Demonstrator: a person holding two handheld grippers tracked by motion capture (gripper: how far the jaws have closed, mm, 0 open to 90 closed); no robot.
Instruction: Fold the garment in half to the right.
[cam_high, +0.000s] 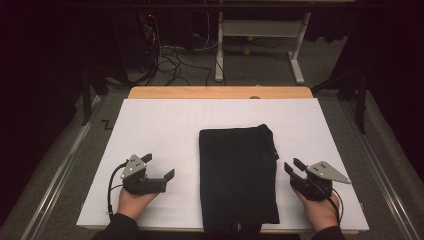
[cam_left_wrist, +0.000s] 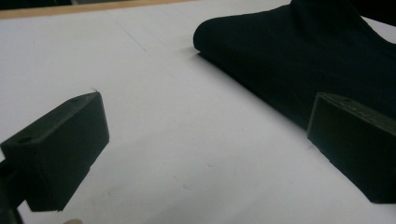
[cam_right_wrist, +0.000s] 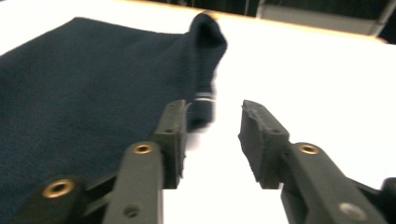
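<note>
A dark navy garment (cam_high: 237, 175) lies folded in a tall rectangle at the middle of the white sheet (cam_high: 160, 125); a sleeve or cuff sticks out along its upper right edge. My left gripper (cam_high: 160, 166) rests on the sheet to the left of the cloth, jaws wide apart and empty. In the left gripper view (cam_left_wrist: 205, 121) the cloth (cam_left_wrist: 303, 60) lies just beyond the right jaw. My right gripper (cam_high: 292, 165) sits right of the cloth, open. In the right gripper view (cam_right_wrist: 215, 126) nothing is between its jaws, and the cloth (cam_right_wrist: 84, 79) with its cuff (cam_right_wrist: 205, 100) lies just ahead and left.
The sheet covers a wooden table whose far edge (cam_high: 220, 92) shows bare. Beyond it, a white desk frame (cam_high: 260, 30) and cables (cam_high: 170, 60) stand on the grey floor. Metal rails (cam_high: 60, 170) run along both sides of the table.
</note>
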